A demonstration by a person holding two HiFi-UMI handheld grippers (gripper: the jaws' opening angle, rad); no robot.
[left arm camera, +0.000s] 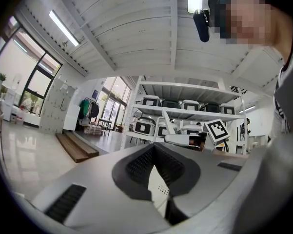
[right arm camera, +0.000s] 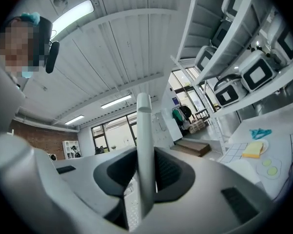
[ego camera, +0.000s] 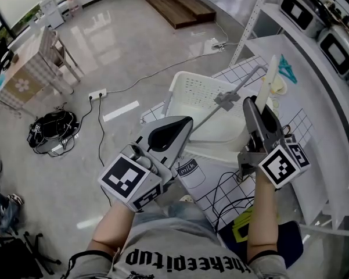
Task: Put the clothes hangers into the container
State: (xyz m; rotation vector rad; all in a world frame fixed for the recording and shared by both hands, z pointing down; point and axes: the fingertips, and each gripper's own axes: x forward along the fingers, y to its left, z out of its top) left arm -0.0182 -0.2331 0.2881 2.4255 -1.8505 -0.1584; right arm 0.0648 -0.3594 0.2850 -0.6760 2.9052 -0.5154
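A white hanger point(ego camera: 270, 74) stands upright over the table, and my right gripper point(ego camera: 256, 103) is shut on its lower end. In the right gripper view its white bar point(right arm camera: 144, 140) rises between the black pads point(right arm camera: 171, 172). A thin grey rod point(ego camera: 212, 116) with a small clip runs from the hanger's top down-left across the white perforated container point(ego camera: 189, 92). My left gripper point(ego camera: 187, 122) hovers at the container's near-left corner, tips together and holding nothing. In the left gripper view, a sliver of the container's wall shows behind the tips point(left arm camera: 155, 152).
A teal hanger point(ego camera: 287, 68) and a yellow item point(ego camera: 277, 87) lie on the grid-patterned table point(ego camera: 244, 68) beyond the container. Shelves with appliances point(ego camera: 302, 10) line the right. Black cables point(ego camera: 229, 196) trail near me. On the floor are a black bag point(ego camera: 52, 131) and a power strip point(ego camera: 97, 93).
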